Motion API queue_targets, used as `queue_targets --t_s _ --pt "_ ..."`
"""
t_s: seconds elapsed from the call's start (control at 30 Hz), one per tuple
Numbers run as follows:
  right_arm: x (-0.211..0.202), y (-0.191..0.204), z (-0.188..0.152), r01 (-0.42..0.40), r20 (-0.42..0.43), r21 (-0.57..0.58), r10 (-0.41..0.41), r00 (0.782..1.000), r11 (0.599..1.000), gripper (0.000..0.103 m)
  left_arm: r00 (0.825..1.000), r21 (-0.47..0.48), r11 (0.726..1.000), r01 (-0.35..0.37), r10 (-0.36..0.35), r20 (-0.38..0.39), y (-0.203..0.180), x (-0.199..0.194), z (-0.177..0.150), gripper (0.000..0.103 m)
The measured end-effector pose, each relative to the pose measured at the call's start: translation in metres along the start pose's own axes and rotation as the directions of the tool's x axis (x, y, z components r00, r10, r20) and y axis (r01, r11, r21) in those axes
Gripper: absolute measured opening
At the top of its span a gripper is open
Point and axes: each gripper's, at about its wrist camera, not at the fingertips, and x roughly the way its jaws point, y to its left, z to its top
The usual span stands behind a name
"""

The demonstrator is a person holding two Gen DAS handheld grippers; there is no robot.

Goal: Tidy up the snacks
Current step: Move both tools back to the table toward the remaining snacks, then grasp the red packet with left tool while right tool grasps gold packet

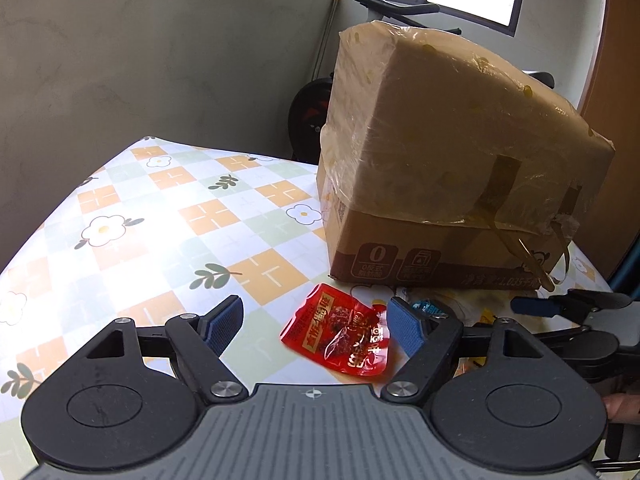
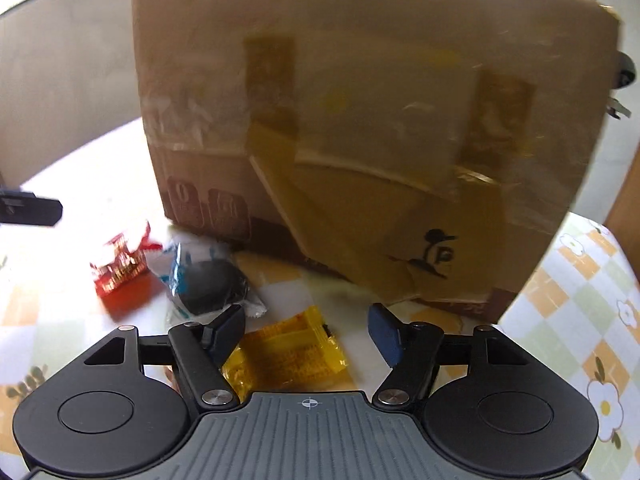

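A red snack packet (image 1: 336,336) lies flat on the patterned tablecloth (image 1: 160,220), between the fingers of my left gripper (image 1: 314,324). That gripper is open; its right pad is at the packet's edge and its left pad stands clear. In the right wrist view a yellow snack packet (image 2: 288,352) lies between the fingers of my right gripper (image 2: 304,332), which is open, the left finger overlapping the packet's corner. A blue-and-white packet with a dark round biscuit (image 2: 204,280) and the red snack packet (image 2: 120,268) lie to the left of it.
A large taped cardboard box (image 1: 440,152) stands on the table just behind the snacks and fills most of the right wrist view (image 2: 360,120). A grey wall runs behind the table on the left. The tablecloth continues to the right of the box (image 2: 580,280).
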Motion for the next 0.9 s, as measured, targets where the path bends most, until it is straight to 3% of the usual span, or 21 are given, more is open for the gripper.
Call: queue_targets --t_s 0.3,0.47,0.57,0.63,0.9 --pt "-0.013 -0.007 -0.019 0.003 -0.047 0.053 -0.001 0.999 0.999 0.070 1.000 -0.006 1.000 0.000 -0.001 -0.023 0.001 0.003 -0.006 0.080" --pt "-0.017 -0.009 -0.020 -0.017 -0.043 0.052 0.019 0.999 0.999 0.062 1.000 -0.010 1.000 0.009 -0.010 -0.028 -0.002 0.004 -0.007 0.080" --pt "-0.015 -0.006 -0.019 -0.058 -0.031 0.037 0.059 0.998 0.998 0.051 0.999 -0.013 1.000 0.011 -0.012 -0.036 -0.004 0.004 -0.009 0.080" --pt "-0.015 -0.006 -0.019 -0.062 -0.016 0.024 0.062 0.998 0.998 0.038 0.999 -0.018 1.000 0.011 -0.012 -0.046 -0.004 0.005 -0.010 0.080" --pt "-0.017 -0.011 -0.031 -0.089 0.059 0.002 0.089 0.994 0.996 0.036 0.995 0.004 1.000 0.011 -0.011 -0.099 -0.018 0.017 -0.019 0.080"
